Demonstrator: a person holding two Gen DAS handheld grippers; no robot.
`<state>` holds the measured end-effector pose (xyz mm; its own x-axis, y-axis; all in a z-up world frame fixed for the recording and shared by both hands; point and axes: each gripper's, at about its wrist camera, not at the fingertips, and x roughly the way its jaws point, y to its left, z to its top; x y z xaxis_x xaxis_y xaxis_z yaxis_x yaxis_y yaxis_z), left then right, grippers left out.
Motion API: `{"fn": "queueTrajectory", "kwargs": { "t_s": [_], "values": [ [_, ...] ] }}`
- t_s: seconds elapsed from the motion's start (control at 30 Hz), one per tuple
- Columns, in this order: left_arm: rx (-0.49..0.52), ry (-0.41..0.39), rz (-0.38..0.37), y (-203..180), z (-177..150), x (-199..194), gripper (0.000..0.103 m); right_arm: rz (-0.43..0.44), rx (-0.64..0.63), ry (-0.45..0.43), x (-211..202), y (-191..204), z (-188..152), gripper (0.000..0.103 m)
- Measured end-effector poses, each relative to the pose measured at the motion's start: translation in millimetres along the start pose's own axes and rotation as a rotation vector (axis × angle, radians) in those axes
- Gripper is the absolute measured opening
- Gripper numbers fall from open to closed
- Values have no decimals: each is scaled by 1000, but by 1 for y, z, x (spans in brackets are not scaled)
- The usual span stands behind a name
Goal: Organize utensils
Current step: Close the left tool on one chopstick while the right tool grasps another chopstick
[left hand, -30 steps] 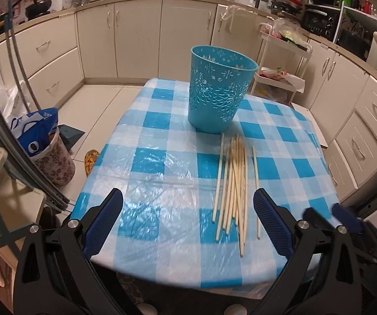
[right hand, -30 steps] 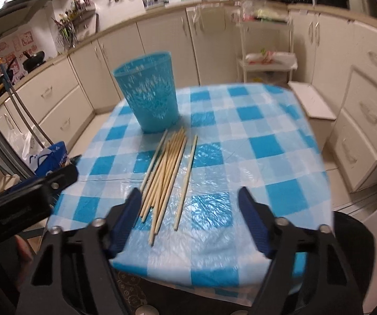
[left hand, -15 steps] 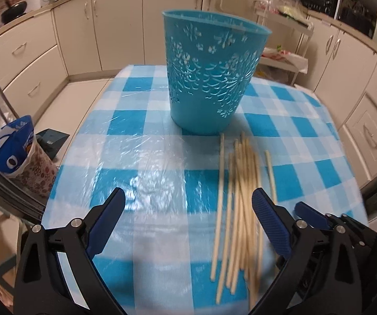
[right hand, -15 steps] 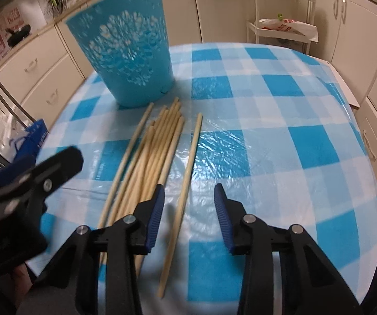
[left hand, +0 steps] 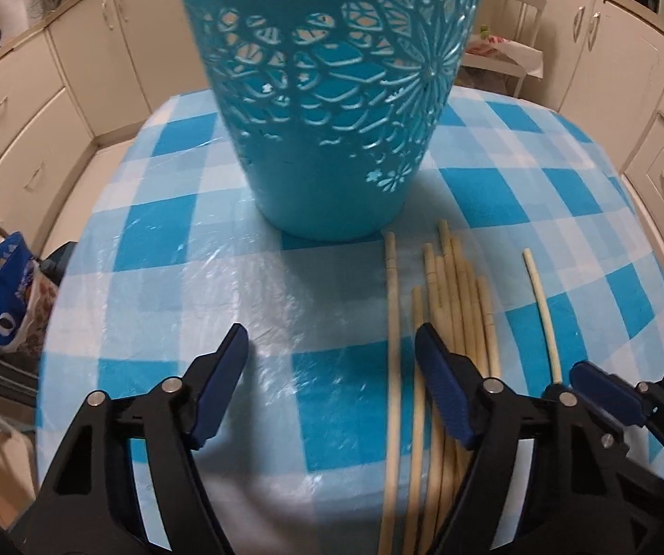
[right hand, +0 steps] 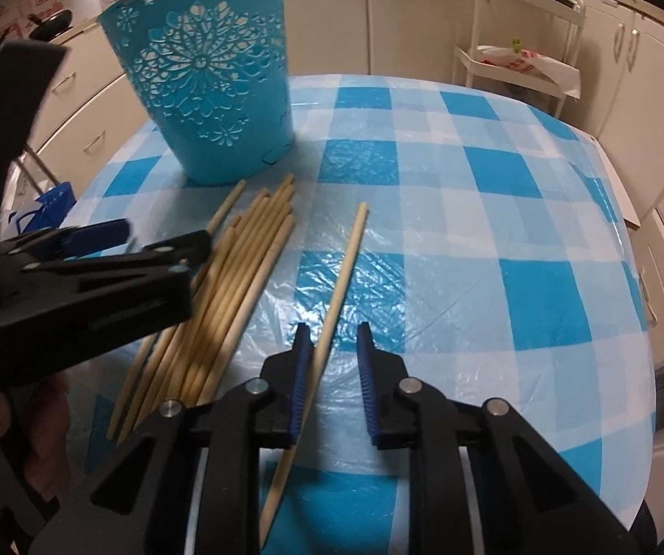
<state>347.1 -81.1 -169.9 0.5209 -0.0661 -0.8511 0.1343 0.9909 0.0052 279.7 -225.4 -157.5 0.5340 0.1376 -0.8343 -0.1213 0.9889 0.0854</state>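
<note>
Right gripper (right hand: 332, 360), jaws parted, straddles 1 stray chopstick (right hand: 348, 259); left gripper (left hand: 332, 360) gapes, bucket (left hand: 327, 92) at 12 o'clock.

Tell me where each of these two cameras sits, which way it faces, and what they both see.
Left wrist: sits on the left gripper, low over the checked table, facing the blue basket; its open fingers show, plus the right gripper at the right edge.
Right wrist: sits on the right gripper, facing along the lone chopstick between its open fingers; the left gripper and the person's hand show at left.
Shared: basket, chopstick bundle, lone chopstick, table.
</note>
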Motion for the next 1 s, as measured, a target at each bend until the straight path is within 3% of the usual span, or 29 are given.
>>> {"fn": "queueTrajectory", "kwargs": {
  "t_s": [0.07,0.1,0.13,0.23,0.4,0.57,0.6,0.67,0.73,0.87,1.0],
  "values": [
    [-12,-5,-8,2,1,0,63,22,-26,3,0,3,-1,18],
    [-24,-1,6,4,1,1,48,35,-41,6,0,4,-1,18],
    [-39,-8,19,7,0,1,39,52,-61,14,0,5,-1,18],
    [-112,-28,21,20,-5,-4,26,62,-49,36,1,2,2,18],
    [-117,-24,24,21,-3,-5,26,42,0,39,7,3,13,20],
    [-6,-5,41,5,9,3,26,24,13,25,13,5,20,16],
    [15,-3,46,2,12,4,24,14,-8,23,14,7,20,14],
    [63,3,17,-5,13,4,9,4,-50,33,14,9,22,8],
    [102,14,6,-12,14,3,5,26,-62,54,13,6,22,6],
    [45,54,-135,-1,8,-6,5,79,-17,78,7,-5,15,6],
    [-6,16,-250,16,-3,-33,5,134,74,65,0,-18,2,6]
  ]
}}
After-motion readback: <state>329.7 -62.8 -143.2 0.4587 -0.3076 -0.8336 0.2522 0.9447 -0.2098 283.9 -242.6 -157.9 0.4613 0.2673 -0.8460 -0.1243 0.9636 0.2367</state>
